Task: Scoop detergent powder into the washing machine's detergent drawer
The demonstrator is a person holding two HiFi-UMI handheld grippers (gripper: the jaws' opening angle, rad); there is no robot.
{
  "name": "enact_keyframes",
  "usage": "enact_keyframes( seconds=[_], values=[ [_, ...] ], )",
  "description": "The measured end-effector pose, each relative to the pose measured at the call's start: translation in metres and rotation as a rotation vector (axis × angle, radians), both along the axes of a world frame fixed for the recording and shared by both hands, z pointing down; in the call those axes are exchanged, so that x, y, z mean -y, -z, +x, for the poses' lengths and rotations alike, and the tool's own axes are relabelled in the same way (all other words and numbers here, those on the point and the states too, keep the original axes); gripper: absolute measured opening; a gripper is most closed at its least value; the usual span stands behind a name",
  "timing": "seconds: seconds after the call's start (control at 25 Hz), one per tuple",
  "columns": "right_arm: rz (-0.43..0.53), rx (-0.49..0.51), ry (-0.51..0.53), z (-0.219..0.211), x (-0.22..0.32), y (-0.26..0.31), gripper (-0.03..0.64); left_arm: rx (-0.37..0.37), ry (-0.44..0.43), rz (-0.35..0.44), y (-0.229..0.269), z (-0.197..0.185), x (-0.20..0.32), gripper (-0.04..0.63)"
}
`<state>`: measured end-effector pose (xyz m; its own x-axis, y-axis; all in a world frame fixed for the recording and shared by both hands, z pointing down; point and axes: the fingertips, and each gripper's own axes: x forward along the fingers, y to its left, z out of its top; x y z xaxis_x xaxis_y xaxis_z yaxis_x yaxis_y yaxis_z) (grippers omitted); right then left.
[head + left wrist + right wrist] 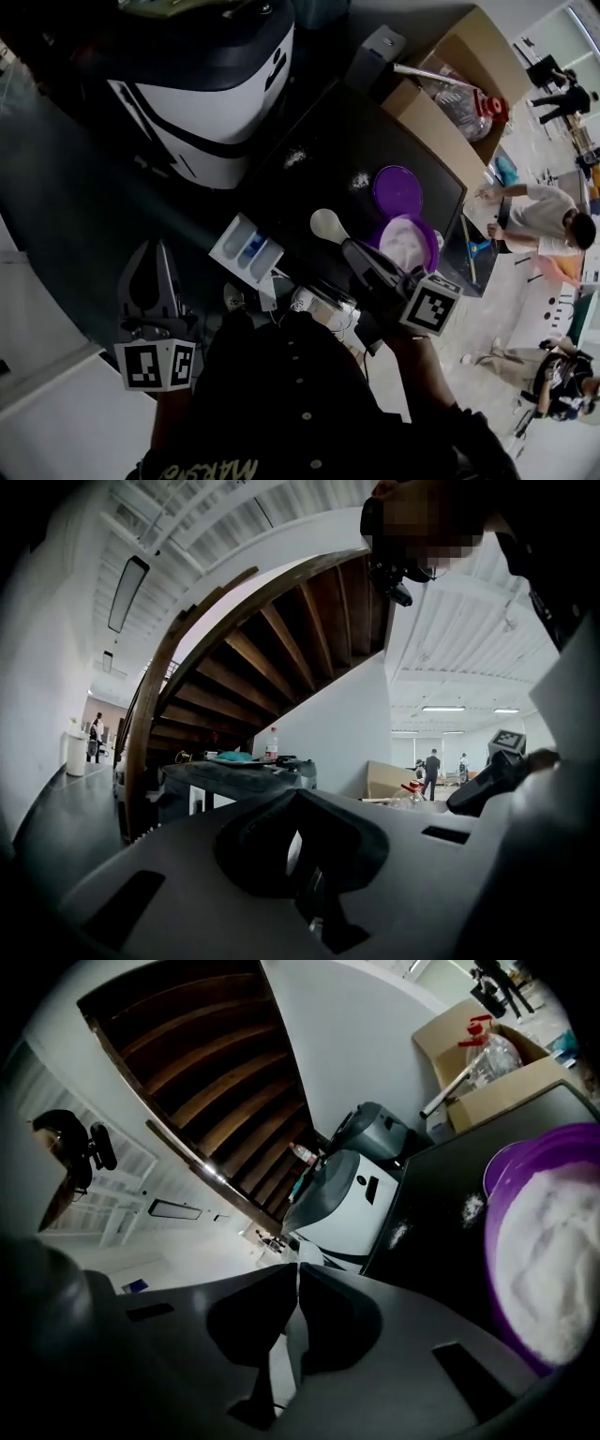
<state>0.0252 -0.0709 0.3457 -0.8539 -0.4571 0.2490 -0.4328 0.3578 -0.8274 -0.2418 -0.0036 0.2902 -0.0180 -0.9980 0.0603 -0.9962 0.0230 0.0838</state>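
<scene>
A white detergent drawer (246, 248) with a blue compartment lies on the dark table (328, 131), in front of the white and dark washing machine (211, 94). My right gripper (356, 251) is shut on the handle of a white scoop (328, 224), whose bowl hangs between the drawer and the purple tub (409, 246) of white powder. In the right gripper view the jaws (298, 1274) are closed, and the tub (548, 1269) fills the right edge. At the lower left my left gripper (157, 251) points away from me, shut and empty. Its own view shows closed jaws (298, 803).
The purple lid (397, 190) lies behind the tub. Spilled powder (296, 157) dots the table. A cardboard box (450, 84) with a red-capped plastic bottle (473, 101) stands at the back right. Several people are on the floor at the right.
</scene>
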Motion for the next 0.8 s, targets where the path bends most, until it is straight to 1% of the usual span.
enact_keyframes(
  seconds=[0.16, 0.32, 0.4, 0.52, 0.64, 0.72, 0.8],
  values=[
    [-0.016, -0.003, 0.101, -0.045, -0.006, -0.020, 0.034, -0.003, 0.050, -0.008, -0.002, -0.017, -0.019, 0.005],
    [-0.055, -0.011, 0.164, -0.081, -0.009, -0.053, 0.034, -0.011, 0.093, -0.021, -0.007, -0.029, -0.037, 0.005],
    [-0.048, -0.038, 0.192, -0.096, -0.011, -0.069, 0.034, -0.009, 0.103, -0.026, -0.009, -0.035, -0.043, 0.005],
    [-0.027, -0.083, 0.233, -0.115, -0.013, -0.098, 0.033, -0.005, 0.090, -0.039, -0.016, -0.038, -0.047, 0.005],
    [-0.055, -0.108, 0.264, -0.133, -0.019, -0.130, 0.032, -0.002, 0.073, -0.065, -0.027, -0.039, -0.050, 0.005],
    [-0.049, -0.160, 0.293, -0.143, -0.027, -0.152, 0.033, -0.006, 0.067, -0.089, -0.035, -0.039, -0.052, 0.005],
    [-0.017, -0.231, 0.322, -0.149, -0.035, -0.174, 0.033, -0.010, 0.059, -0.113, -0.043, -0.039, -0.053, 0.005]
  ],
)
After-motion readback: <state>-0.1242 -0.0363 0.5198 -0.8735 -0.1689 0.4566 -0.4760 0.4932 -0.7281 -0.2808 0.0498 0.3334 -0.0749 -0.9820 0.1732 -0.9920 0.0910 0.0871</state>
